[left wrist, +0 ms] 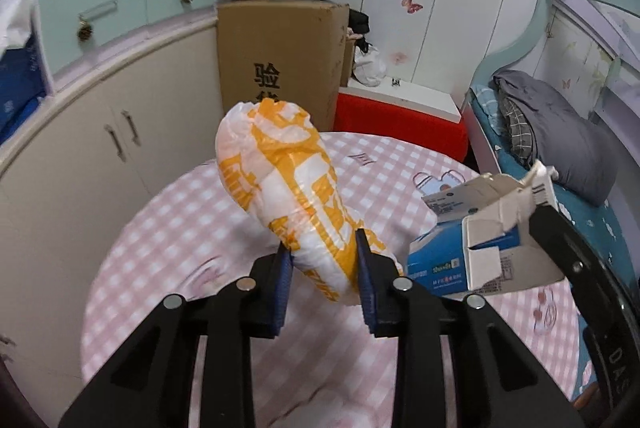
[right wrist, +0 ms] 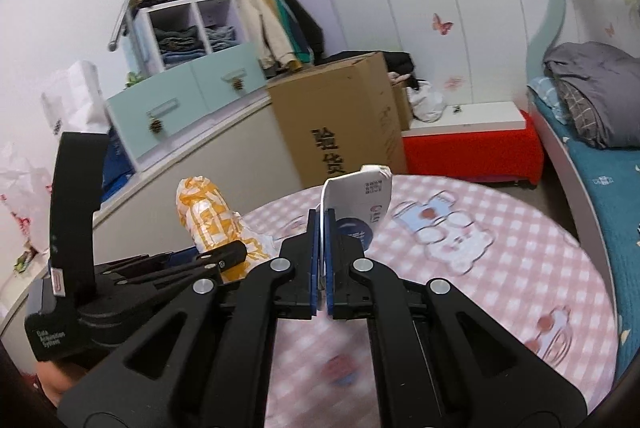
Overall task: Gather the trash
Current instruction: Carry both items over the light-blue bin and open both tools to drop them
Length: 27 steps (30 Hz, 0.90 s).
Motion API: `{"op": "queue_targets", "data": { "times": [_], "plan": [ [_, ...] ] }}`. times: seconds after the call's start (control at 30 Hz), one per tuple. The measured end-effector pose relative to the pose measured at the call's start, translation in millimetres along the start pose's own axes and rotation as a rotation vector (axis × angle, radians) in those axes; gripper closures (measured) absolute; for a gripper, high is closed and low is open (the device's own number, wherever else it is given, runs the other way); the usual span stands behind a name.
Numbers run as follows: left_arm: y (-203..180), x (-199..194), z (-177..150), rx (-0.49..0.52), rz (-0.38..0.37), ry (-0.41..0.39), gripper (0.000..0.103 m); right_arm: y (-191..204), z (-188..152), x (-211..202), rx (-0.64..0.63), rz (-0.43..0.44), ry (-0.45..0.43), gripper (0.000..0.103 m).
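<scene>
My left gripper [left wrist: 324, 260] is clamped on the lower end of a stuffed white plastic bag with orange print [left wrist: 288, 183]. Both blue pads [left wrist: 366, 280] press into its sides, and the bag sticks up and away from the fingers, held clear above the round table with its pink checked cloth [left wrist: 168, 228].

My right gripper [right wrist: 322, 228] is pressed together on a thin flap of a torn blue and white cardboard box [right wrist: 366, 203]. The flap stands upright between the pads and the rest of the box hangs just past the fingertips, also above the cloth. From the left camera the same box [left wrist: 476, 248] shows at the right, ripped open, with the right gripper's black body behind it.

From the right camera, the bag [right wrist: 212, 216] and the left gripper [right wrist: 224, 256] sit just to the left of my right fingers, so the two pieces of trash are near each other but apart.

Beyond the table stand a tall brown carton [left wrist: 280, 55], a cream cupboard [left wrist: 104, 147], a red bench with a white top [left wrist: 400, 115] and a bed with a grey blanket [left wrist: 560, 131].
</scene>
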State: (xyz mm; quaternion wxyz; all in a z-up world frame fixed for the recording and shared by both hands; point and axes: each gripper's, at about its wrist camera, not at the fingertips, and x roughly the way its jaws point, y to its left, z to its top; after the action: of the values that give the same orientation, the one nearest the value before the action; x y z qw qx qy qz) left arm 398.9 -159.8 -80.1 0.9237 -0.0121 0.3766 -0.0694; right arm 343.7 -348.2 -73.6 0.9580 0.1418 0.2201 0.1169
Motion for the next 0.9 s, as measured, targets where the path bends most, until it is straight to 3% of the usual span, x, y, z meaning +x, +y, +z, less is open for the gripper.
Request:
{"op": "queue_targets", "data": {
  "times": [0.3, 0.57, 0.73, 0.9],
  "plan": [
    [79.9, -86.7, -45.0, -0.018, 0.077, -0.067, 0.074, 105.1, -26.2, -35.8, -0.076, 0.152, 0.022, 0.1],
    [195.6, -147.3, -100.3, -0.121, 0.187, -0.082, 0.074, 220.7, -72.9, -39.8, -0.149, 0.347, 0.081, 0.1],
    [263.0, -165.5, -142.1, -0.21, 0.27, -0.086, 0.074, 281.8, -110.6, -26.0, -0.187, 0.439, 0.143, 0.1],
    [320.5, -156.8, -184.1, -0.292, 0.327, -0.027, 0.074, 338.8, -159.4, -0.6, -0.251, 0.483, 0.23, 0.1]
  ]
}}
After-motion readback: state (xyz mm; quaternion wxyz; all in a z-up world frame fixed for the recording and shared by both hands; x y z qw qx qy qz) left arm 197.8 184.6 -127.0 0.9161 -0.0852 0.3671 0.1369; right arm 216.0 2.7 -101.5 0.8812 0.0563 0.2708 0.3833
